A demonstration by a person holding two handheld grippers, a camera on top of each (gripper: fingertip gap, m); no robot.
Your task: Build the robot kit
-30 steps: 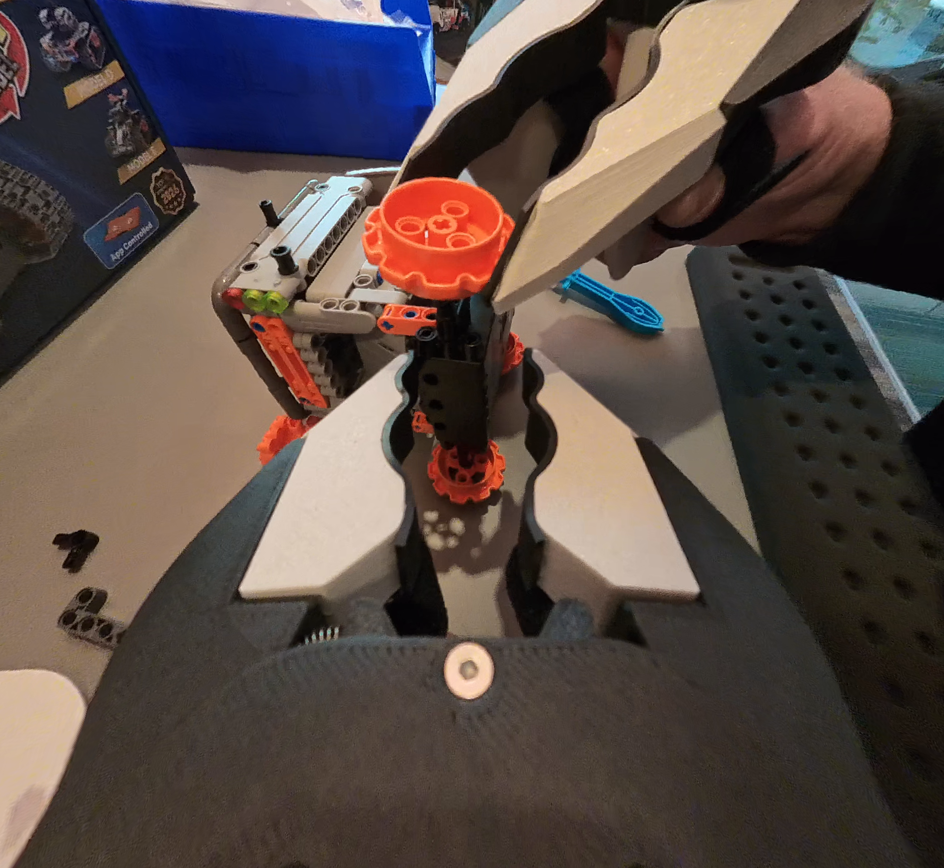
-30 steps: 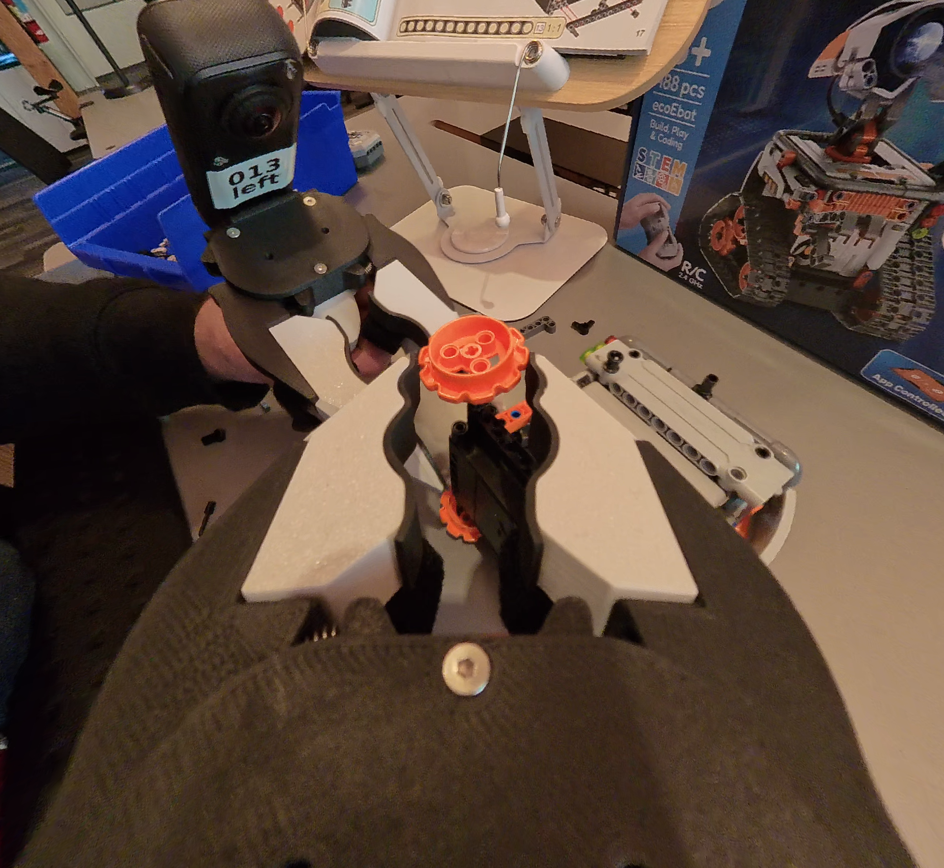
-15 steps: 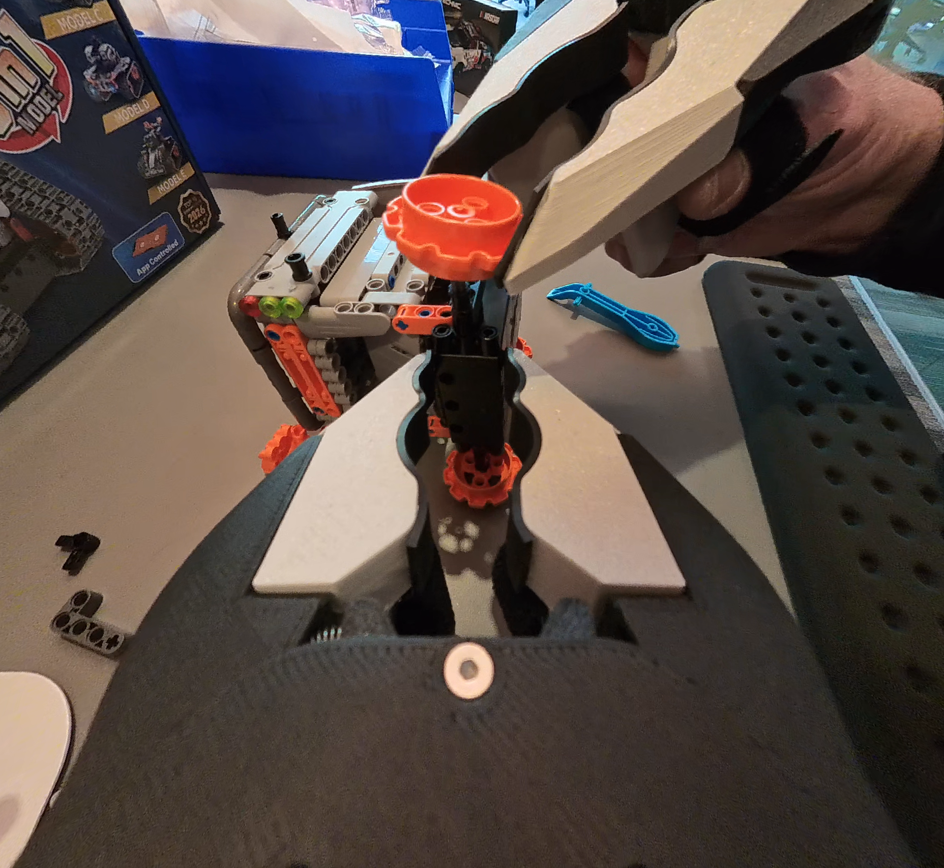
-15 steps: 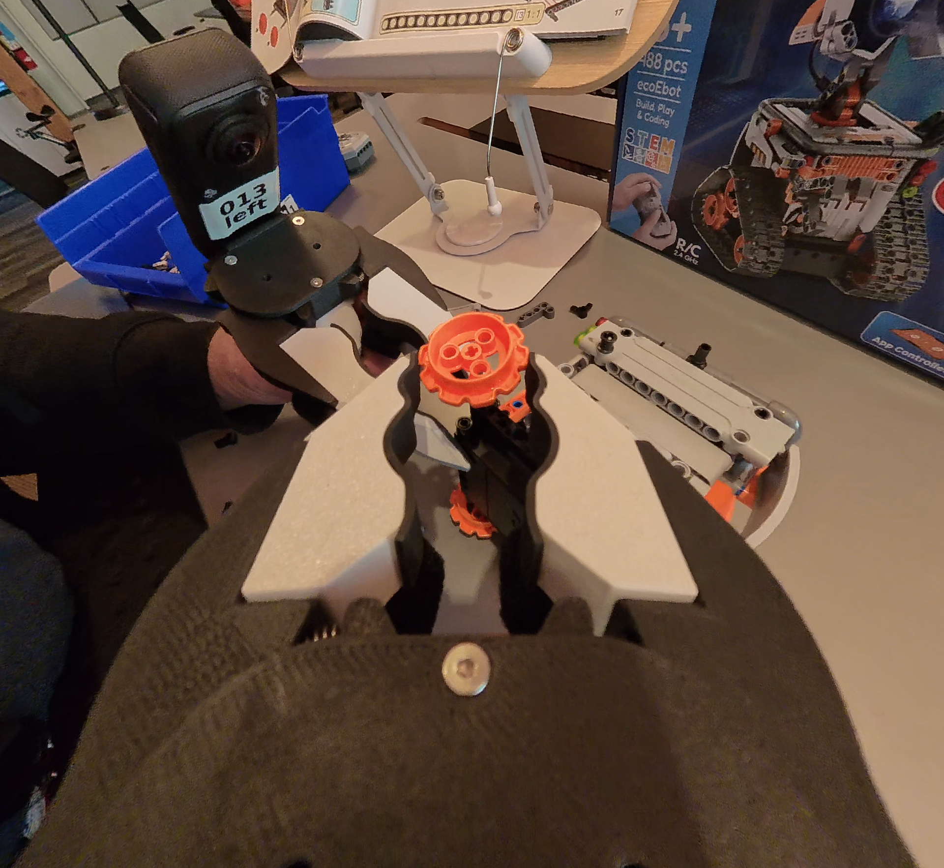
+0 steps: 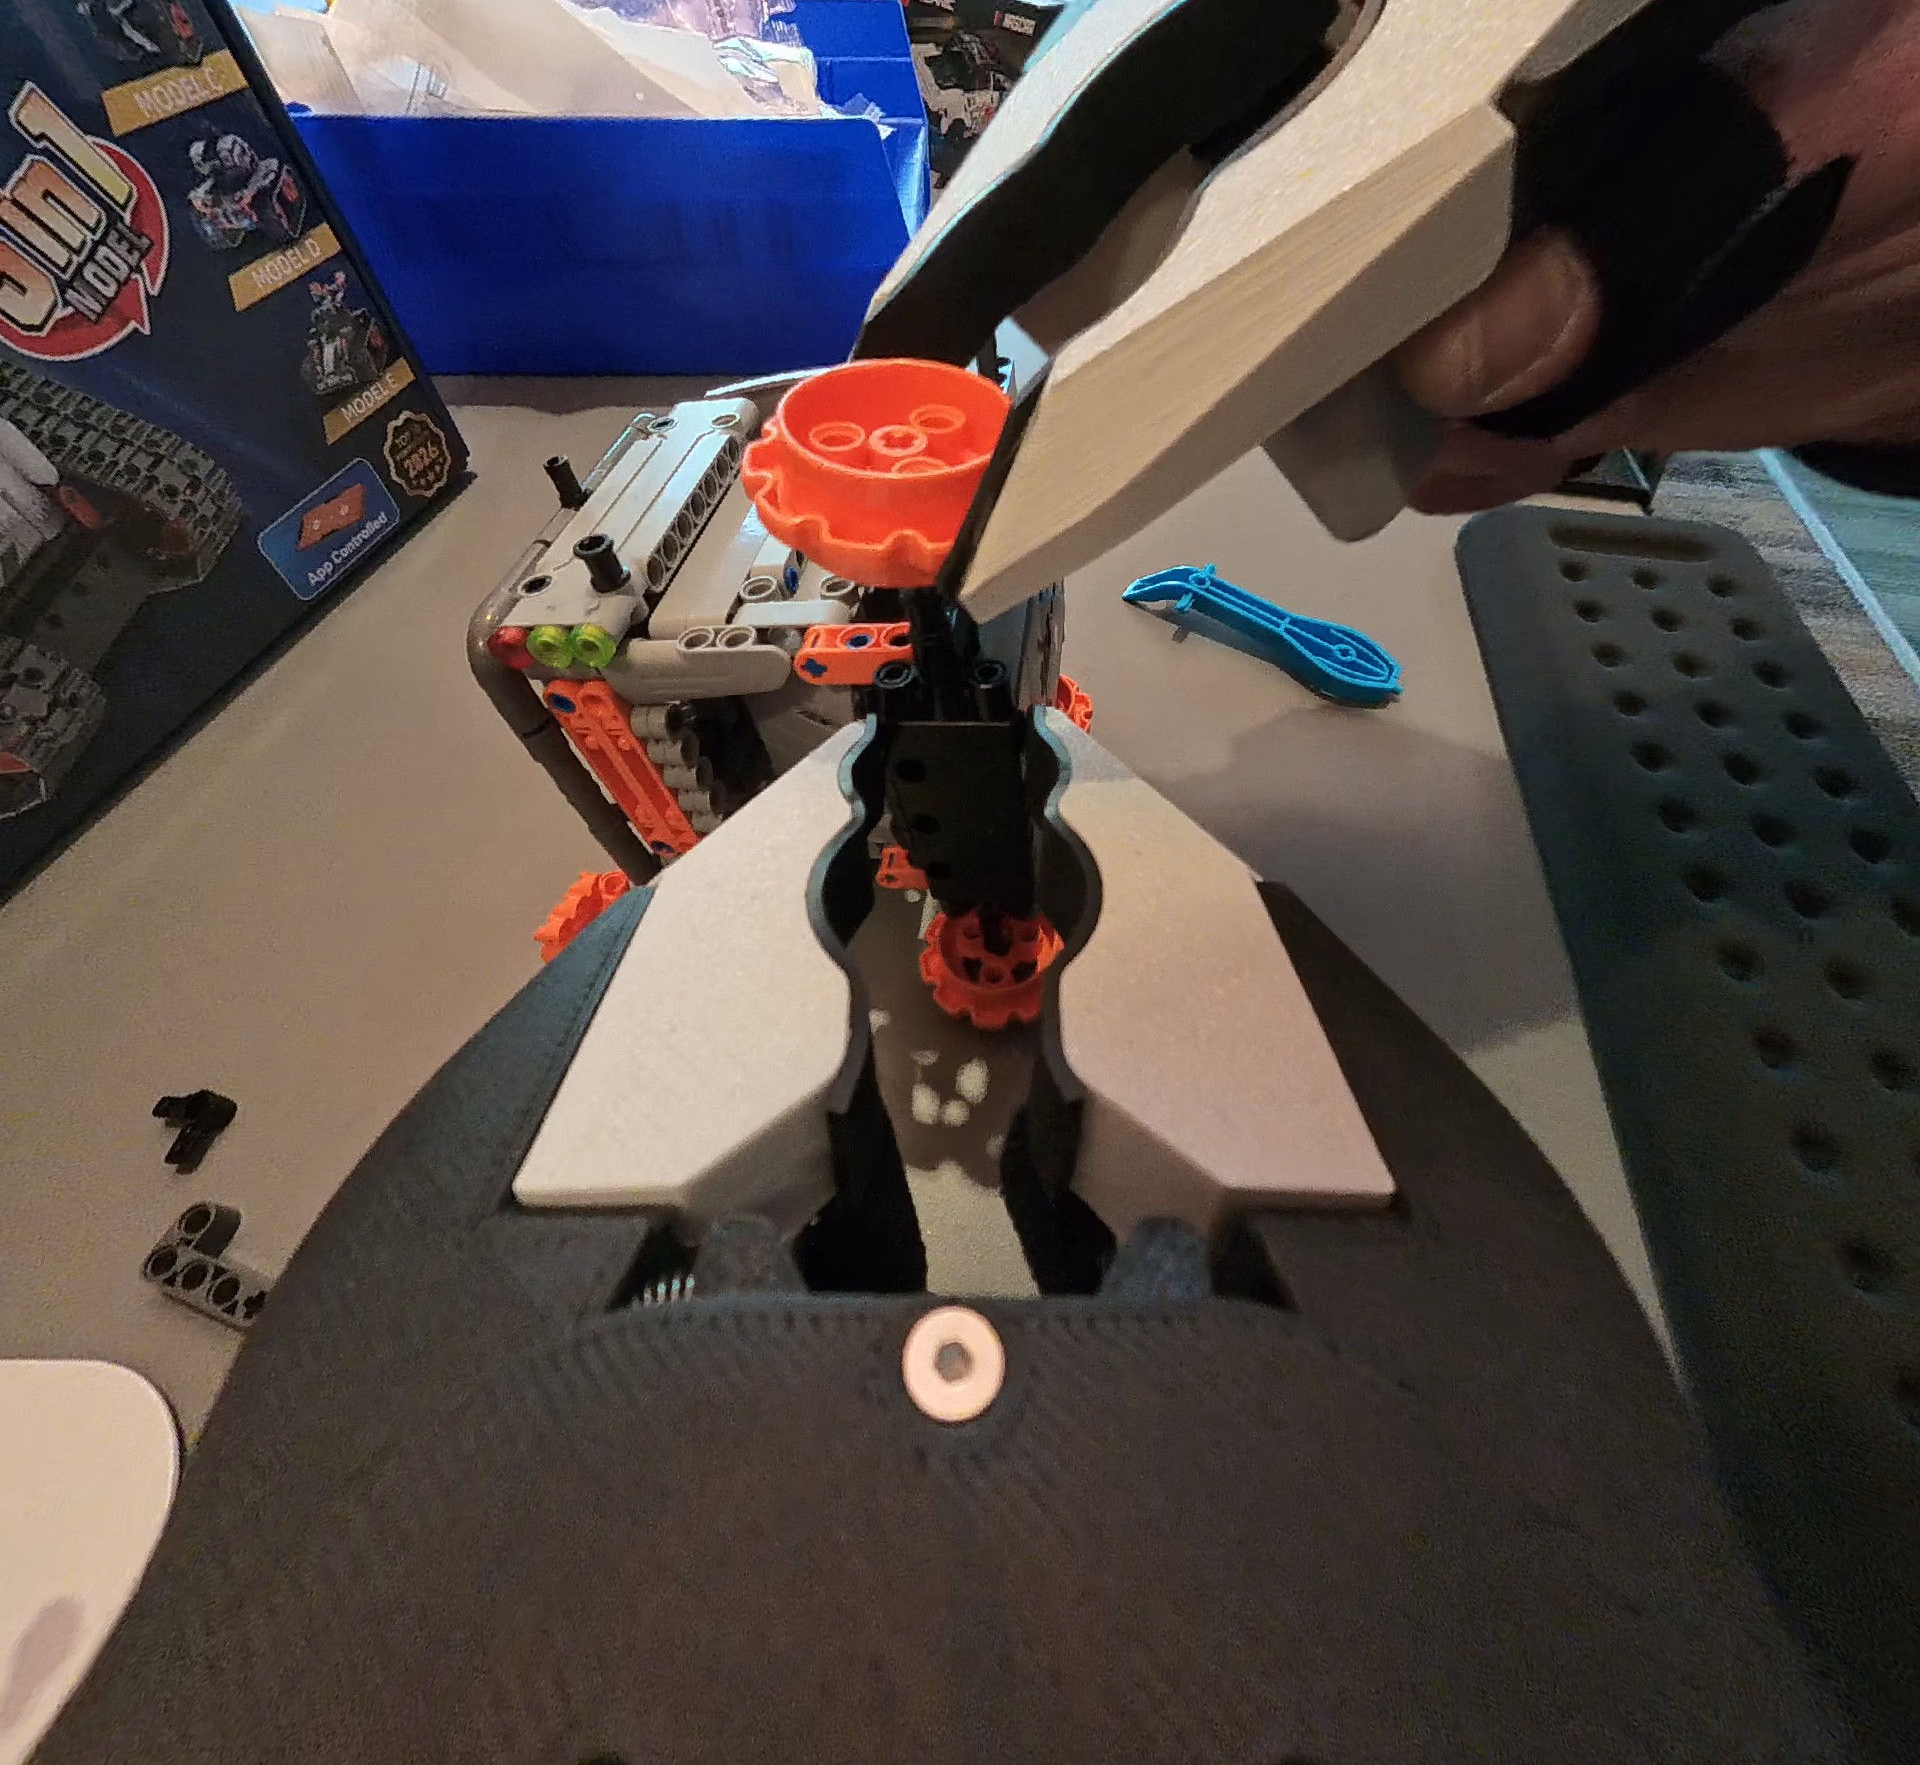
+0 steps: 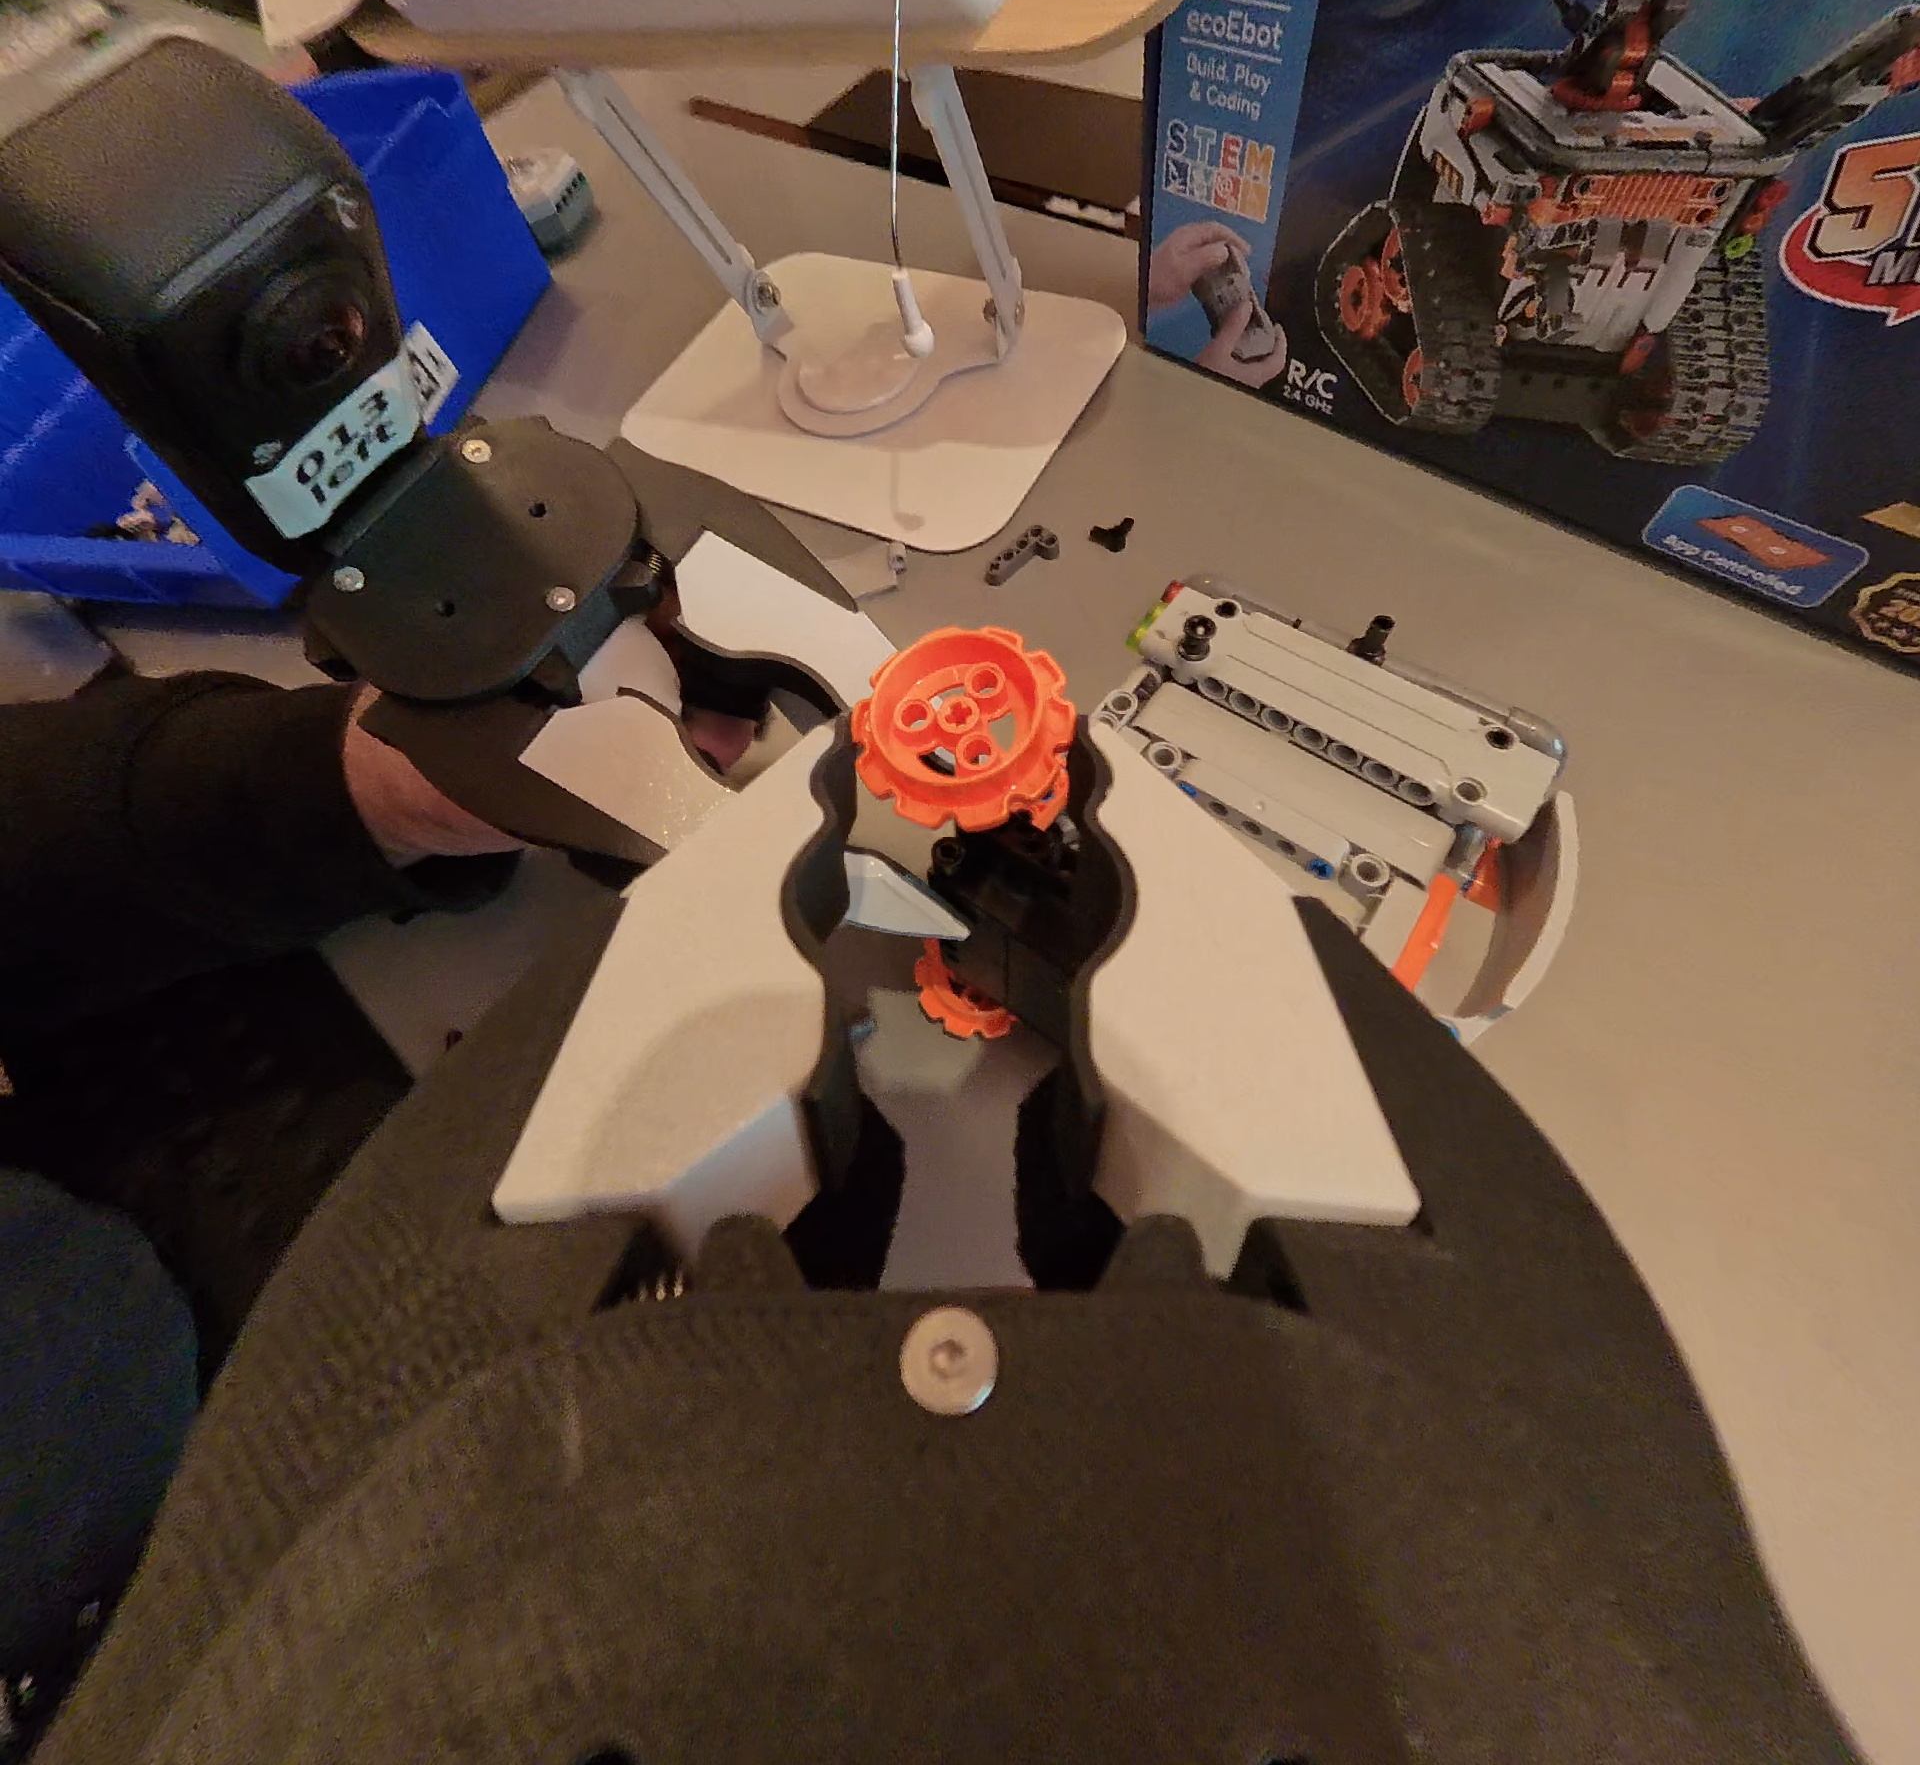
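While the left gripper (image 5: 954, 770) is pinched on a black beam assembly (image 5: 961, 806), that piece stands roughly upright between its grey fingers (image 5: 717, 998), with a small orange gear (image 5: 987, 967) at its lower end and a large orange toothed wheel (image 5: 878, 468) on a black axle at its top; the right gripper (image 6: 956, 842) reaches in from the opposite side, its fingertips closing around the same assembly just under the large wheel, one fingertip touching the wheel's rim in the left wrist view, though whether it truly clamps the piece I cannot tell; in the right wrist view the large wheel sits tilted at the tips of that gripper, with the small gear lower between the fingers; just behind the held piece a grey and orange brick model (image 5: 665, 614) lies on the grey surface (image 5: 312, 832), close to the assembly; a blue brick-separator tool (image 5: 1268, 624) lies to its right, near a dark perforated mat (image 5: 1714, 884); two small loose black and grey parts (image 5: 197, 1268) rest on the left; a blue bin (image 5: 613, 240) holding clear bags stands behind, beside a dark printed box (image 5: 156, 365); a white stand (image 6: 873, 406) carrying an open instruction booklet shows in the right wrist view.
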